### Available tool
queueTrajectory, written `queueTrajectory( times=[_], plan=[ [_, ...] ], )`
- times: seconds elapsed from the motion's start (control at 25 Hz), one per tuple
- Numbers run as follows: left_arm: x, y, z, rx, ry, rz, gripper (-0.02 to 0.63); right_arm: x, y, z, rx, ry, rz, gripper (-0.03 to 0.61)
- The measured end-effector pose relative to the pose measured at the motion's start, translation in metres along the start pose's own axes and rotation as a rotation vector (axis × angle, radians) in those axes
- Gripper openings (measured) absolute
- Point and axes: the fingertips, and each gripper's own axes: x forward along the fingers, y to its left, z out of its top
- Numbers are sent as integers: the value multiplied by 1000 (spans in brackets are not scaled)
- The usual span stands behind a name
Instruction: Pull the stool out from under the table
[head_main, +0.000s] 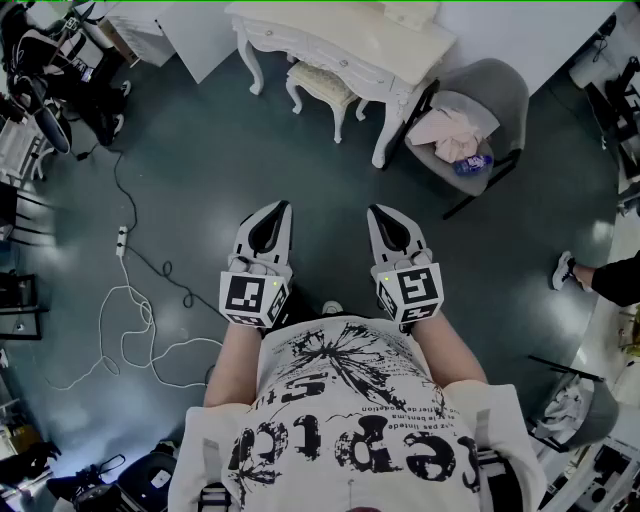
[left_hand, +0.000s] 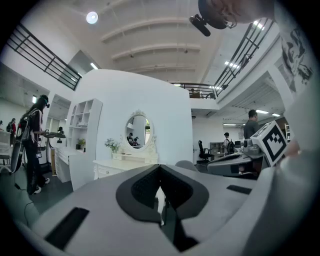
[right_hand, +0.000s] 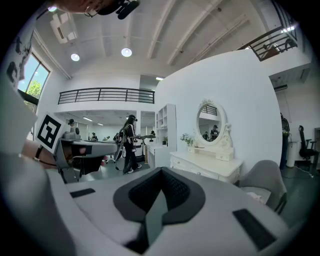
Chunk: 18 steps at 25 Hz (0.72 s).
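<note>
Item: stool, cream, padded seat, carved legs. It stood half tucked under the white table, well ahead of both grippers.
Left gripper: jaws closed together, nothing held.
Right gripper: likewise closed and empty.
Handling, as judged: light, rigid frame, soft top; likely to slide easily on the smooth floor.
Best hold: front seat rail or a leg.

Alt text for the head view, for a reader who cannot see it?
Seen from above, a person holds the left gripper and right gripper side by side, jaws together and empty. Ahead, the cream stool sits partly under the white table, a grey chair beside it.
</note>
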Motion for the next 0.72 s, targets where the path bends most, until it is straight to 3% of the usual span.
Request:
queueTrajectory(
  times=[0.4, 0.72],
  plan=[
    [-9, -1, -2, -17, 7, -4, 17, -7, 1, -2, 27, 10, -52, 15],
    [-6, 20, -18, -29, 30, -2, 17, 17, 7, -11, 49, 17, -42, 15]
  ],
)
